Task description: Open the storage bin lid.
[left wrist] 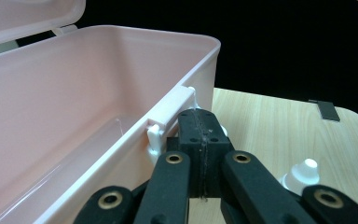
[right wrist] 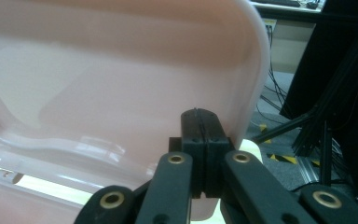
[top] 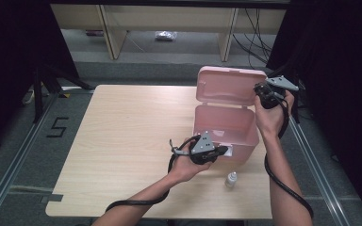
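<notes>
A pink plastic box point(top: 226, 129) is sitting open on the right half of a pale wooden worktop point(top: 122, 141), its hinged lid point(top: 230, 84) standing upright at the far side. A person is working at it with a hand-held gripper in each hand, forearms coming in from the near edge.

The left gripper point(top: 222, 151) is resting against the box's near wall, just below the rim. In the left gripper view its black jaws point(left wrist: 201, 135) are lying pressed together with nothing between them, their tips touching the white latch point(left wrist: 170, 116) fitted on the outside of that wall. The box's inside, as far as that view is showing it, is looking bare and pale pink.

The right gripper point(top: 260, 89) is hanging higher, at the lid's right edge. In the right gripper view its jaws point(right wrist: 200, 133) are likewise lying together with nothing between them, their tips sitting right at the lid's point(right wrist: 121, 74) smooth inner face; whether they are actually touching it cannot be told.

A small white dropper bottle point(top: 231, 179) is standing upright on the worktop just near of the box, to the right of the left hand point(top: 186, 167); its white cap point(left wrist: 303, 173) is peeking into the left gripper view beside the jaws. Black cables point(top: 283, 181) are trailing from both grippers back along the person's forearms.
</notes>
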Motion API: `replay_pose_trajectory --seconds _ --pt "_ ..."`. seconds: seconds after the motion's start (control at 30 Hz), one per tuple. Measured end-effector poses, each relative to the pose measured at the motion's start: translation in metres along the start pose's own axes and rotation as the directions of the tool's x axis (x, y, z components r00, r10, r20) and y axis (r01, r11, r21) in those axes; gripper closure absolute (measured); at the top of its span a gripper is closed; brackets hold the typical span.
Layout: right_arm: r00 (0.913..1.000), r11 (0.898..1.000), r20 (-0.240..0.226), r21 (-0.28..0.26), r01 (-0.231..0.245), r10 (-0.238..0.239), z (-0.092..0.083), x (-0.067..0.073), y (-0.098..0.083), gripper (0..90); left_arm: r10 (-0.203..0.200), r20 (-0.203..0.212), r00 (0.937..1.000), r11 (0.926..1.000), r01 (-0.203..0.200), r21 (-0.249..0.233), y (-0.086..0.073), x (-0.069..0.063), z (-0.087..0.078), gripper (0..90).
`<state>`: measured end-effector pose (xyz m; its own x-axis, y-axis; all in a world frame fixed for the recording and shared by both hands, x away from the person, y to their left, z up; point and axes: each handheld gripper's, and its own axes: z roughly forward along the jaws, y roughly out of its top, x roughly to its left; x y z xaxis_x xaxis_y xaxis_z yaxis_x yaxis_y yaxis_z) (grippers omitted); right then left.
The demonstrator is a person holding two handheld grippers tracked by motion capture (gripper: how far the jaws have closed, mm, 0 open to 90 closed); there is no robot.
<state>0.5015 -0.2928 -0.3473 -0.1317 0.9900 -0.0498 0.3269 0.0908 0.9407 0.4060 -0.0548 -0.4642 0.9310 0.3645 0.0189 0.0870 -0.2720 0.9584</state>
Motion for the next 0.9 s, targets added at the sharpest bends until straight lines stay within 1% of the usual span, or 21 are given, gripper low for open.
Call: replay_pose_trajectory --seconds 0.07,0.1,0.13,0.2,0.27,0.3,0.33,0.37,0.4,0.43,0.47,0.5,0.57,0.6,0.63,0.7,0.83,0.9 --pt "1.0000 1.000 0.003 0.003 0.001 -0.001 0.001 -0.001 -0.001 90.0 0.000 0.000 1.0000 1.0000 0.000 0.000 0.000 0.000 0.000 89.6" --pt "0.9999 1.000 0.001 0.012 -0.015 0.015 0.001 0.000 -0.001 90.0 0.000 0.000 1.0000 1.0000 0.000 0.000 0.000 0.000 0.000 89.6" --pt "1.0000 1.000 -0.001 0.011 0.006 -0.006 0.003 -0.002 -0.001 90.0 0.000 0.000 1.0000 1.0000 0.000 0.000 0.000 0.000 0.000 89.6" --pt "1.0000 1.000 0.003 0.008 0.000 0.000 0.004 -0.002 -0.001 90.0 0.000 0.000 1.0000 1.0000 0.000 0.000 0.000 0.000 0.000 89.6" --pt "1.0000 1.000 -0.002 0.022 -0.003 0.003 0.005 -0.002 -0.001 90.0 0.000 0.000 1.0000 1.0000 0.000 0.000 0.000 0.000 0.000 89.6" --pt "1.0000 1.000 -0.003 0.026 0.001 -0.001 0.005 -0.002 0.000 90.0 -0.001 0.000 1.0000 1.0000 0.001 0.000 0.000 0.000 0.000 89.6" --pt "0.9998 1.000 0.000 0.017 0.020 -0.020 0.006 -0.003 -0.001 90.0 0.000 0.000 1.0000 1.0000 0.000 0.000 0.000 0.000 0.000 89.6" --pt "1.0000 1.000 0.004 0.026 -0.005 0.005 0.007 -0.002 0.000 90.0 0.000 0.001 1.0000 1.0000 0.000 0.000 0.000 0.000 0.000 89.6" --pt "0.9999 0.999 0.002 0.031 -0.015 0.015 0.007 -0.001 0.000 90.0 -0.001 0.000 1.0000 1.0000 0.001 0.000 0.000 0.000 0.000 89.6" --pt "1.0000 1.000 0.006 0.027 0.000 0.000 0.008 -0.002 -0.001 90.0 0.000 0.000 1.0000 1.0000 0.000 0.000 0.000 0.000 0.000 89.6" --pt "1.0000 1.000 0.005 0.029 0.004 -0.004 0.009 -0.002 -0.001 90.0 0.000 0.000 1.0000 1.0000 0.000 0.001 0.000 0.000 0.000 89.6" --pt "1.0000 0.999 0.001 0.038 -0.004 0.003 0.009 -0.002 0.000 90.0 -0.001 0.000 1.0000 1.0000 0.001 0.000 0.000 0.000 0.000 89.6" --pt "0.9999 0.999 0.009 0.045 0.006 -0.006 0.011 -0.003 -0.001 90.0 0.000 -0.001 1.0000 1.0000 0.000 0.001 0.000 0.000 0.000 89.6" --pt "1.0000 0.999 0.006 0.050 0.000 0.000 0.011 -0.003 -0.001 90.0 0.000 0.000 1.0000 1.0000 0.000 0.001 0.000 0.000 0.000 89.6" --pt "0.9999 0.999 0.007 0.049 0.008 -0.009 0.012 -0.004 -0.002 90.0 0.000 0.000 1.0000 1.0000 0.000 0.001 0.000 0.000 0.000 89.6" --pt "0.9998 0.998 0.010 0.061 -0.017 0.016 0.013 -0.003 -0.003 90.0 0.000 0.000 1.0000 1.0000 0.000 0.001 0.000 0.000 0.000 89.6" --pt "0.9999 0.998 0.009 0.060 0.005 -0.005 0.016 -0.006 -0.004 90.0 0.000 0.000 1.0000 1.0000 0.000 0.000 0.000 0.000 0.000 89.6" --pt "0.9999 0.998 0.008 0.067 -0.013 0.012 0.016 -0.005 -0.005 90.0 0.000 0.001 1.0000 1.0000 0.000 0.000 0.000 0.000 0.000 89.6"
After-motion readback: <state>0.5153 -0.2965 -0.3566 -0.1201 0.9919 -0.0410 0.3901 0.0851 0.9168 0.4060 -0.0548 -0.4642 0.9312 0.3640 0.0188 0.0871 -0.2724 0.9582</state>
